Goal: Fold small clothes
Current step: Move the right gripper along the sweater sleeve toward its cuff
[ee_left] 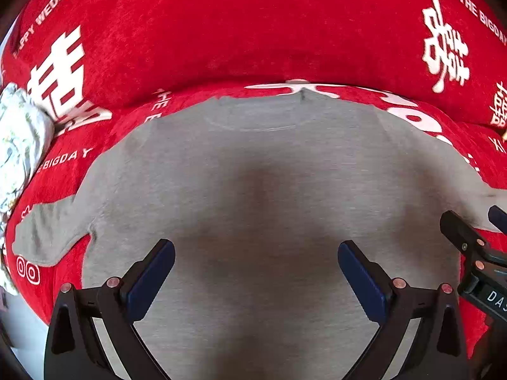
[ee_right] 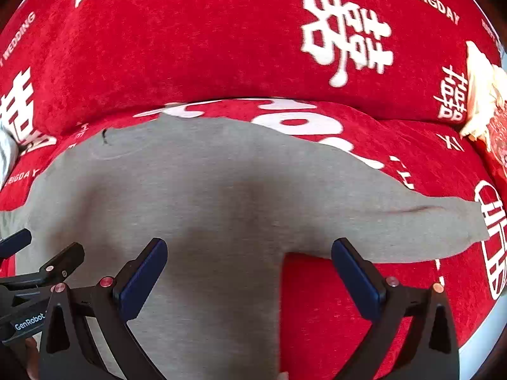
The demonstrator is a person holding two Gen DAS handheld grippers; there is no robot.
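Grey shirt [ee_left: 253, 174] spread flat on red sofa cover [ee_left: 190, 31], collar at 12 o'clock; soft, light, floppy, best pinched at sleeve edges; left gripper [ee_left: 256, 277] and right gripper [ee_right: 249, 274] both spread wide, empty

The lower hem of the grey shirt [ee_left: 253, 190] is cut off by the bottom edge in both views. Left of the shirt, a pale printed cloth [ee_left: 19, 145] is cropped by the frame. Right of the shirt, a cream object [ee_right: 484, 95] is seen only partly and cannot be identified.
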